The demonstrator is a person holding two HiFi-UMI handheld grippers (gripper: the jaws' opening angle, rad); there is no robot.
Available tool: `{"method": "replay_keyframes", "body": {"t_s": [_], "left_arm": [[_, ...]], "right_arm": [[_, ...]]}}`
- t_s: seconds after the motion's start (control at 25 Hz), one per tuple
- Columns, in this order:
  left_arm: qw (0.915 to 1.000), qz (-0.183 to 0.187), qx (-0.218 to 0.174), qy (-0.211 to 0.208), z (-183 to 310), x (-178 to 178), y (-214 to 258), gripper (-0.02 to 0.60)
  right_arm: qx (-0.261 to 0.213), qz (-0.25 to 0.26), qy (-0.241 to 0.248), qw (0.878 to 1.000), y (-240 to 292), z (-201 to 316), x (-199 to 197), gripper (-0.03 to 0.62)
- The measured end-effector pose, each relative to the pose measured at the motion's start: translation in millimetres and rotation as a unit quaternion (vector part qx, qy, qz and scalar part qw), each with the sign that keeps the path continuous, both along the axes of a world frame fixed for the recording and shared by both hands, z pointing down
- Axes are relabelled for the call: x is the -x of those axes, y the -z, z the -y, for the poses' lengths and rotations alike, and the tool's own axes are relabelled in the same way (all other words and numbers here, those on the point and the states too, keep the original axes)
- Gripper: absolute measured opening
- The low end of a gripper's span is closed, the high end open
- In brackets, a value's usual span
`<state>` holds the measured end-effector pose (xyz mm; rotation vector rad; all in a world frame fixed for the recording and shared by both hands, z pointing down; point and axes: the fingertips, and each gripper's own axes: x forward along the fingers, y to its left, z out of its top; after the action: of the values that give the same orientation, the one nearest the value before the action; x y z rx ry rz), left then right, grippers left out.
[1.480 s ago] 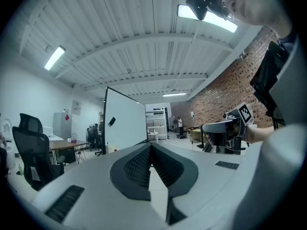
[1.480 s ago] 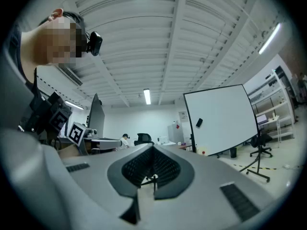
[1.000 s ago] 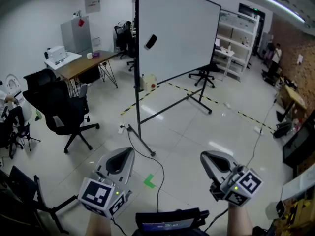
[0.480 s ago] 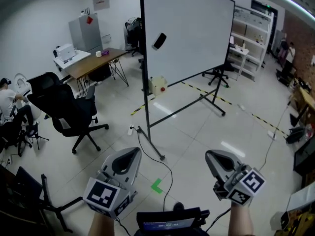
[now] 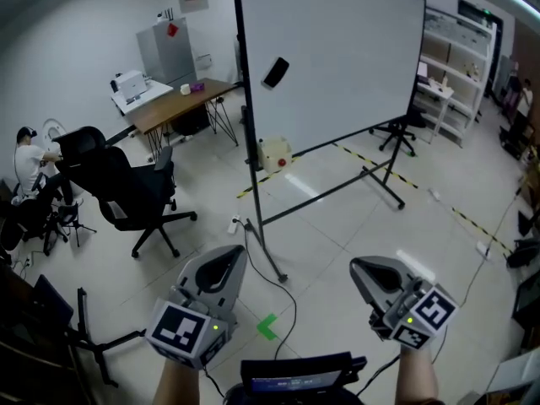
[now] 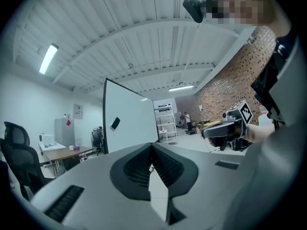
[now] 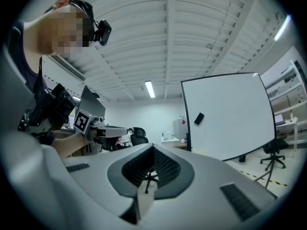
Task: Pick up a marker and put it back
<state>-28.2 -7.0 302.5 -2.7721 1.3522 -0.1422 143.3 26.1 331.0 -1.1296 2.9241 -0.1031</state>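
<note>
Whiteboard [image 5: 337,66] nearer; possible marker [image 5: 276,72] beyond right gripper [image 5: 361,267]

a large white whiteboard on a black wheeled frame [image 5: 337,66] fills twelve o'clock, with a small black rectangular eraser [image 5: 275,72] stuck to its face. a black swivel office chair [image 5: 126,188] stands at nine o'clock. beyond it, at ten to eleven o'clock, is a brown wooden desk on black legs [image 5: 181,104]. white open shelving [image 5: 460,66] stands at two o'clock. a green tape mark [image 5: 267,326] lies on the pale tiled floor [image 5: 337,234] at six o'clock.
</note>
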Motion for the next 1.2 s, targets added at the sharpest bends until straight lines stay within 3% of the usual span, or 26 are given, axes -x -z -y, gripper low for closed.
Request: {"method": "replay_keyframes", "body": {"t_s": [0.32,0.6,0.84,1.2], "left_arm": [[0.9998,0.005,0.003,0.021,37.4,-23.4,-3.3,0.000],[0.9999,0.007,0.006,0.009,84.9,-26.3,-15.5,0.000],[0.9999,-0.002,-0.002,-0.013,143.7,-9.2,-17.3,0.000],[0.9996,-0.008,-0.002,-0.027,242.3,63.1,-18.9,0.000]], "right_arm": [[0.007,0.013,0.016,1.000,-5.1,45.4,-24.3,0.012],[0.011,0.002,0.005,1.000,-14.7,85.2,-24.7,0.012],[0.013,-0.007,-0.016,1.000,-13.6,135.1,-8.5,0.012],[0.015,-0.024,-0.028,0.999,-10.9,231.4,62.2,0.012]]}}
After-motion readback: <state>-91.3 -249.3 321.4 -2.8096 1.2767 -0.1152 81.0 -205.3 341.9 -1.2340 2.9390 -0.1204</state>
